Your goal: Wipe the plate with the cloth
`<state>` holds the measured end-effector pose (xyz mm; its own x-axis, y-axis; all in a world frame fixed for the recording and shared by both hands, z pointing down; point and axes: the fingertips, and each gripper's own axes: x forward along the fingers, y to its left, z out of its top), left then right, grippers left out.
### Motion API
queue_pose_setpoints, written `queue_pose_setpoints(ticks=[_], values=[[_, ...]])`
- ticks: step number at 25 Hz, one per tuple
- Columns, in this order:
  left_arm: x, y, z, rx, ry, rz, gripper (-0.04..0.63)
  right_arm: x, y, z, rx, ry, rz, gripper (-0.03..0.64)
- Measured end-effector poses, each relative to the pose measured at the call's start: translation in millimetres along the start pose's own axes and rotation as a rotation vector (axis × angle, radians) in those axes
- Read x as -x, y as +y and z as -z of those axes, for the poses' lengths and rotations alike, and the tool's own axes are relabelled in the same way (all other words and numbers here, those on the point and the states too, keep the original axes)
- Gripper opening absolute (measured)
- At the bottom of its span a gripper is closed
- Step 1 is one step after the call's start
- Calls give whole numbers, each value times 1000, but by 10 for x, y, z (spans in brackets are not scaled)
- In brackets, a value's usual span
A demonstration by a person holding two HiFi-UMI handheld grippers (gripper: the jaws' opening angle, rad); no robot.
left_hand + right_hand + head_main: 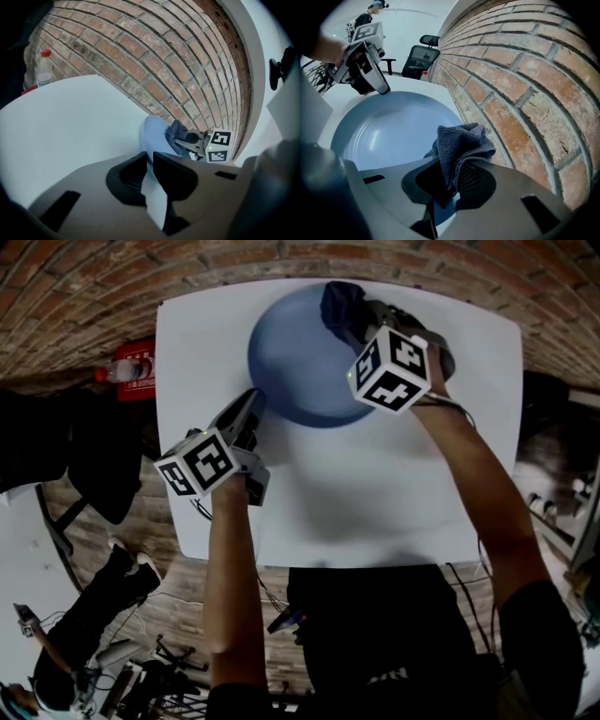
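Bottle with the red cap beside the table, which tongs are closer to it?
Left. The left tongs clamp the plate by its rim, on the side toward the bottle. The right tongs hold the cloth at the plate's far edge, farther away.

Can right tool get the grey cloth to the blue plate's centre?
Likely yes. The right tool grips the dark grey cloth over the far edge of the round blue plate; its centre is bare, and the left tool pinches the near rim.

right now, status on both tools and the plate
Left tool shut on the plate rim. Right tool shut on the cloth, over the plate's far side. Bottle off the table, not in the way.
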<state>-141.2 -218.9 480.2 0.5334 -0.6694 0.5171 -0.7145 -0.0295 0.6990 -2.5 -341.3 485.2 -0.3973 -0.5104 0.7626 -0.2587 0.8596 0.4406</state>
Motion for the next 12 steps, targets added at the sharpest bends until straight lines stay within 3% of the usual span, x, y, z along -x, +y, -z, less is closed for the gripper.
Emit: queue_pose_setpoints(ticks=[8,12], values=[[0,-4,-5,-1,-6,-3,44,31,-68,80,2,-1,20,75],[14,-8,5,-19,-11,-16,44,163,-18,-217,-70,-137,2,75]])
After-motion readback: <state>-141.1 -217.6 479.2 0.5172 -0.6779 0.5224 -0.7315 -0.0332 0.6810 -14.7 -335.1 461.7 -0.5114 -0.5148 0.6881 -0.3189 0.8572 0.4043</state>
